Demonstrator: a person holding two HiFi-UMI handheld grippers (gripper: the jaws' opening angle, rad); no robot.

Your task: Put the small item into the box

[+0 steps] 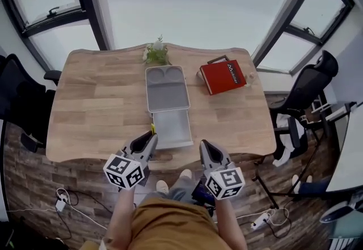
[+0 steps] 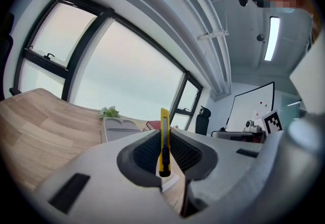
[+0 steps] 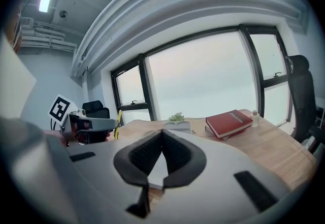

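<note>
A yellow utility knife (image 2: 164, 141) stands upright between the jaws of my left gripper (image 2: 163, 134), which is shut on it. In the head view that gripper (image 1: 148, 142) hovers at the table's front edge, and the knife's tip (image 1: 152, 128) shows just left of the open grey box (image 1: 172, 128). The box's lid (image 1: 166, 89) lies flat behind it. My right gripper (image 1: 205, 149) hangs off the front edge, right of the box. Its jaws meet at the tips (image 3: 162, 135) with nothing between them.
A red book (image 1: 223, 76) lies at the back right of the wooden table (image 1: 96, 101), with a small bottle (image 1: 250, 77) beside it. A small plant (image 1: 156, 52) stands behind the lid. Black office chairs (image 1: 306, 87) stand at both sides.
</note>
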